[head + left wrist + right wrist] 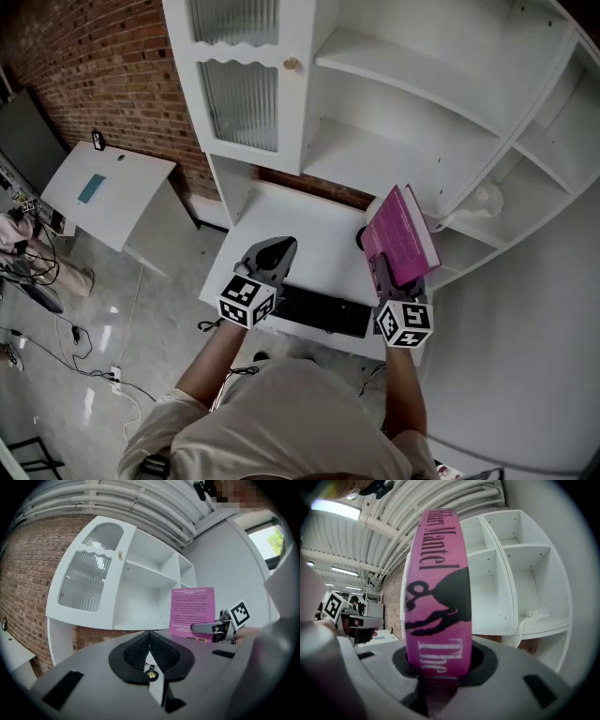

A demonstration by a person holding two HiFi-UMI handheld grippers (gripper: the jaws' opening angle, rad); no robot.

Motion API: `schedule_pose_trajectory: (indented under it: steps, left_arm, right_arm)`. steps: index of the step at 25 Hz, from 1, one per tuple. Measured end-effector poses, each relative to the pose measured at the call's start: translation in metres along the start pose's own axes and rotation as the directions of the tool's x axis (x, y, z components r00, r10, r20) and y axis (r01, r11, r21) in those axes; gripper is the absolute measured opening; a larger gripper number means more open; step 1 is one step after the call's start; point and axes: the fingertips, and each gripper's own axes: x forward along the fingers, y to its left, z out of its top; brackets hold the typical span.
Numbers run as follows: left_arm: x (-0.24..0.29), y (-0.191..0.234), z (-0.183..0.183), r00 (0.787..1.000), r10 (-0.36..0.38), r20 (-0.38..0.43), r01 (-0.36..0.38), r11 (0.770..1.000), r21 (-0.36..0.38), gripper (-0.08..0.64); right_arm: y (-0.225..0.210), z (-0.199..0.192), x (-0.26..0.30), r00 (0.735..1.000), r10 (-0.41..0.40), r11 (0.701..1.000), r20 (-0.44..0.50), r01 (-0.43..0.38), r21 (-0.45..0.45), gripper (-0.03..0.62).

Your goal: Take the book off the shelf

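White shelves [375, 155] stand apart from the book [401, 234] clamped by right hand-held gripper [383, 275]; left hand-held gripper [277, 249] closed.

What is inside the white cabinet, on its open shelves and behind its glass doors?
The open shelves look bare, apart from a small white bundle on a lower right shelf. The ribbed glass doors blur whatever stands behind them.

Book [401, 234] before shelf [375, 159], kbd [323, 311] on desk [291, 216]
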Motion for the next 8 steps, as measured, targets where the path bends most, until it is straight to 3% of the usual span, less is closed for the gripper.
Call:
schedule_pose_trajectory:
  steps: [8]
  left_arm:
    - [-0.0014, -0.0007, -0.0042, 1.0, -0.004, 0.005, 0.004, 1.0, -0.024, -0.006]
  right_arm:
    - [0.0015, -0.001, -0.0028, 1.0, -0.024, 1.0, 0.0, 0.024, 0.017, 0.143]
